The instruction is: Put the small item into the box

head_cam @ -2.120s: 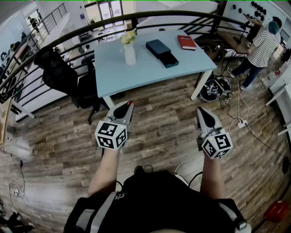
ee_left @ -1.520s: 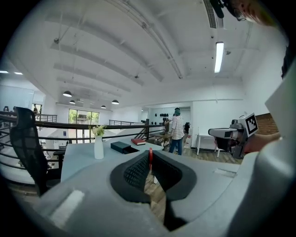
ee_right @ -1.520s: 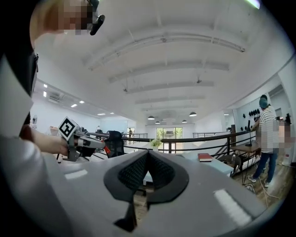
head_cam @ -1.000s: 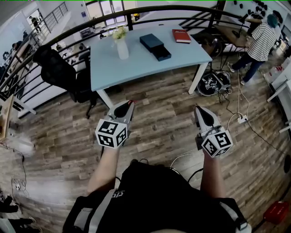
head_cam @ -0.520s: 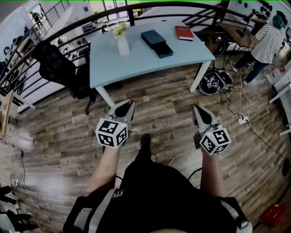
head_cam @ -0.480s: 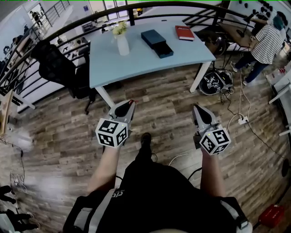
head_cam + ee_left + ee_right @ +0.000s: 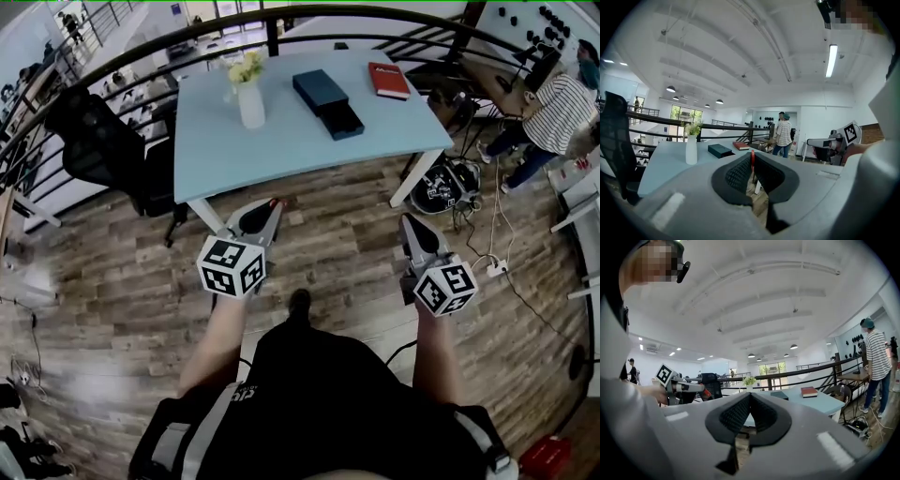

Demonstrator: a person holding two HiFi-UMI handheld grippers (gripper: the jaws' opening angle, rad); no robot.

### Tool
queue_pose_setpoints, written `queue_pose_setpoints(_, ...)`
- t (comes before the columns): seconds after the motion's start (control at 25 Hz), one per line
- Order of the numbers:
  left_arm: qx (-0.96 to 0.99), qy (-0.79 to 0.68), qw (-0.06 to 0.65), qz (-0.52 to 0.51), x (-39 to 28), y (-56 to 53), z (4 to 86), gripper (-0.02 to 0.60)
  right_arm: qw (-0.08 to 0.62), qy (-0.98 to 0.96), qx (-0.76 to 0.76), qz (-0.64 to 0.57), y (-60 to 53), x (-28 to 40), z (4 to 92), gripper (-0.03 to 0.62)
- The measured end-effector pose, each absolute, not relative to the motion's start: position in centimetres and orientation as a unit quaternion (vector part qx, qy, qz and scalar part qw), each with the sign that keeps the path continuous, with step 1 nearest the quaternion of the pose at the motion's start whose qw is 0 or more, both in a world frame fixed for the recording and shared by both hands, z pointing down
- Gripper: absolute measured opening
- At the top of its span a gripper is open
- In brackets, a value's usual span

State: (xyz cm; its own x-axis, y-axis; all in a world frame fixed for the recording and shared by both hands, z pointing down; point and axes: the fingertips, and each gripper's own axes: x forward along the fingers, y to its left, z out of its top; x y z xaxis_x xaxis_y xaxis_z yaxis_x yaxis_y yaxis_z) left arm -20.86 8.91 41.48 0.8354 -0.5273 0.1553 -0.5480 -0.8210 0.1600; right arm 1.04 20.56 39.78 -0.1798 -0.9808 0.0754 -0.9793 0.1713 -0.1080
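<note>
Carrying a small red item, well short of the box

The left gripper [image 7: 271,206] is clenched on a thin small red item [image 7: 752,158], which stands upright as a narrow sliver pinched at the very tips of the jaws. The right gripper [image 7: 410,223] is shut with its ribbed pads pressed together and nothing between them. Both are held out level over the wooden floor, side by side and well apart.

The dark blue box [image 7: 328,103] lies on the light blue table [image 7: 281,150], ahead of both tools and well apart from them. Seen from the head view, it sits ahead of the left gripper and to its right, roughly between the lines of the two tools. In the left gripper view it appears just left of the jaw tips and beyond them. The box shows as two offset dark parts; whether that is a drawn-out tray or a lid I cannot tell.

A white vase [image 7: 250,101] of flowers stands left of the box, and a red book [image 7: 387,81] lies to its right. Farther right of the right gripper, a person [image 7: 553,108] in a striped shirt stands on the floor.
</note>
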Motion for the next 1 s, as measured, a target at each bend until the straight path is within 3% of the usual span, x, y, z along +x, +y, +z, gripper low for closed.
queue_pose_setpoints(0.44, 0.958, -0.266, 0.09, 0.055, -17.7, -4.6, 40.1, 0.02, 0.008, 0.771, -0.633, -0.064, 5.9, 2.2, 38.0, 0.002)
queue_pose_setpoints(1.0, 0.964, -0.227, 0.121, 0.062, -16.0, -12.3, 43.0, 0.02, -0.022, 0.762, -0.639, -0.101, -2.2, 1.6, 40.9, 0.002)
